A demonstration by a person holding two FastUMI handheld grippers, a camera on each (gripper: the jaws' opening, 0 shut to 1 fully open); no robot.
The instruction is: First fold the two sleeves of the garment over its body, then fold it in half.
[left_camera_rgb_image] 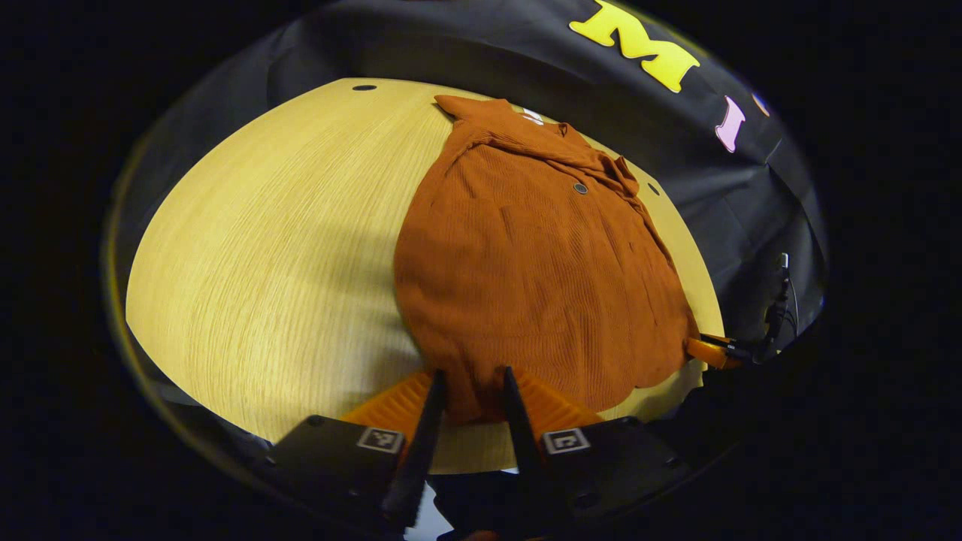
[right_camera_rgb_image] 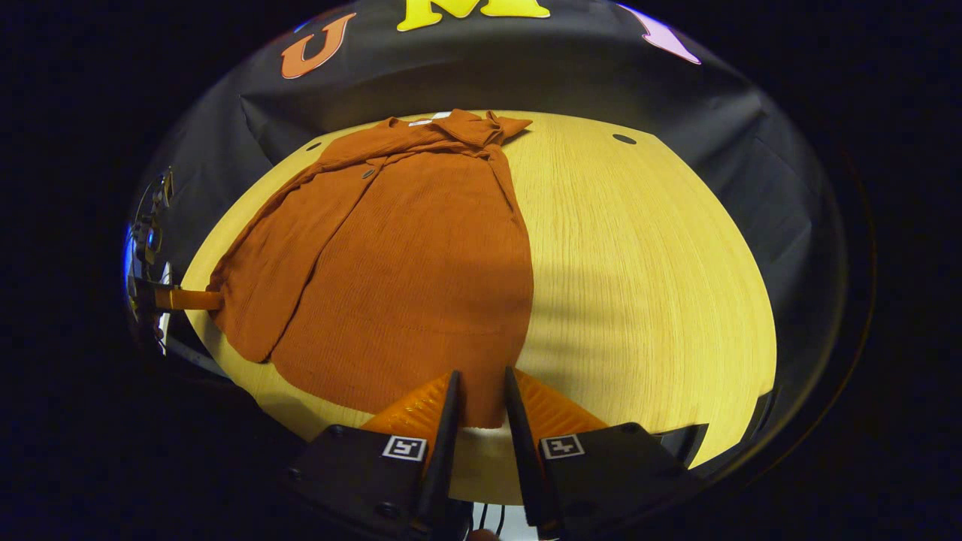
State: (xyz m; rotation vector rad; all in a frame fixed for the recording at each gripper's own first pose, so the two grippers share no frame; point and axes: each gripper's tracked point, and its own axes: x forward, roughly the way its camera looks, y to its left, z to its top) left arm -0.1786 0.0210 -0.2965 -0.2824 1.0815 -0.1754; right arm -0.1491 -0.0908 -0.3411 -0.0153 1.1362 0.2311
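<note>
A rust-orange buttoned garment (left_camera_rgb_image: 526, 263) lies flat on the wooden table (left_camera_rgb_image: 263, 263), collar at the far end, hem near me. In the right gripper view one sleeve (right_camera_rgb_image: 263, 278) lies folded along the garment's (right_camera_rgb_image: 421, 270) left side. My left gripper (left_camera_rgb_image: 472, 387) sits at one near hem corner, with the cloth pinched between its fingers. At the other near hem corner, my right gripper (right_camera_rgb_image: 481, 383) holds the cloth the same way. Each gripper also appears from the side, at the hem: the right gripper (left_camera_rgb_image: 710, 352) and the left gripper (right_camera_rgb_image: 184, 299).
Bare table top (right_camera_rgb_image: 639, 263) spreads wide beside the garment in both views. Small dark holes (left_camera_rgb_image: 364, 87) (right_camera_rgb_image: 624, 139) mark the table's far corners. The black cloth wall (right_camera_rgb_image: 481, 68) rises right behind the table. Cables (left_camera_rgb_image: 778, 308) hang near the right gripper.
</note>
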